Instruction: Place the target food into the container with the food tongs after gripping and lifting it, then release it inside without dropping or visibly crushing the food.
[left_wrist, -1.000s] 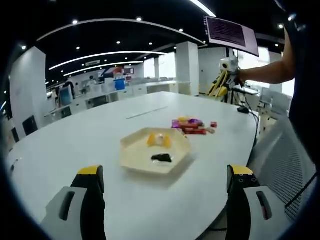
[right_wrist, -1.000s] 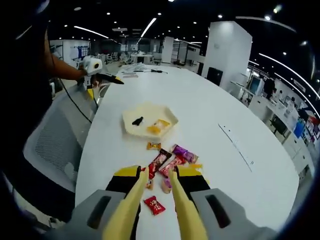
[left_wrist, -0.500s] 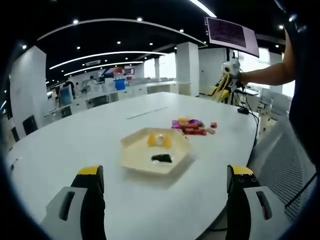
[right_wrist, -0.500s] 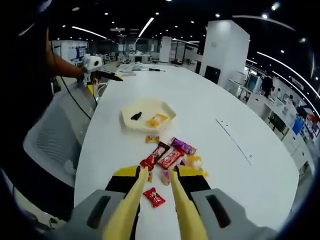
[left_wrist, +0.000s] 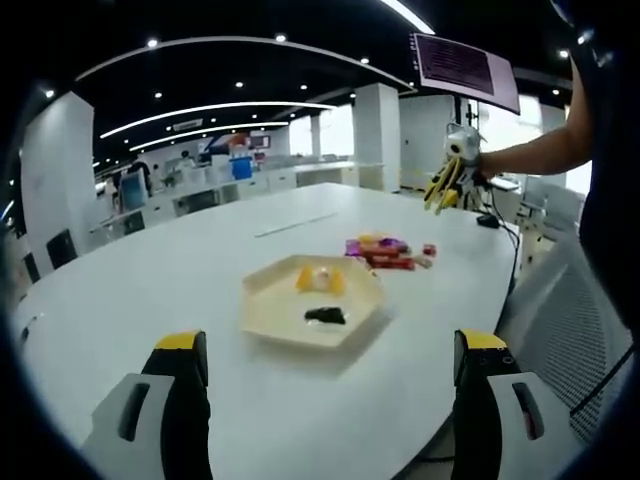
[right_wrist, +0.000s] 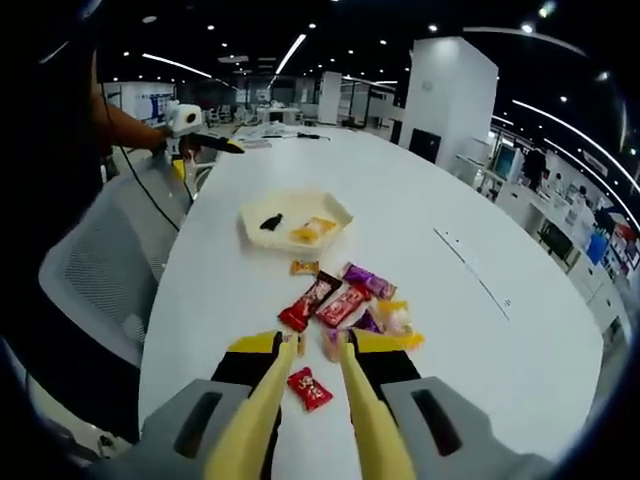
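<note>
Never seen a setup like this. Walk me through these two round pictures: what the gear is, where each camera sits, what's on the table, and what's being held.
No robot here: a person holds a two-jaw gripper in each hand, each carrying a fisheye camera.

The left gripper view looks along the left gripper, its jaws wide open and holding nothing. The right gripper view looks along the right gripper, which grips yellow food tongs; their tips stand slightly apart over a small red candy.

On the white table sit a pale hexagonal tray holding a few pieces, and a pile of wrapped candies beside it.

No legible text; monitor (left_wrist: 463, 67) lines, wrapper print too blurred.
</note>
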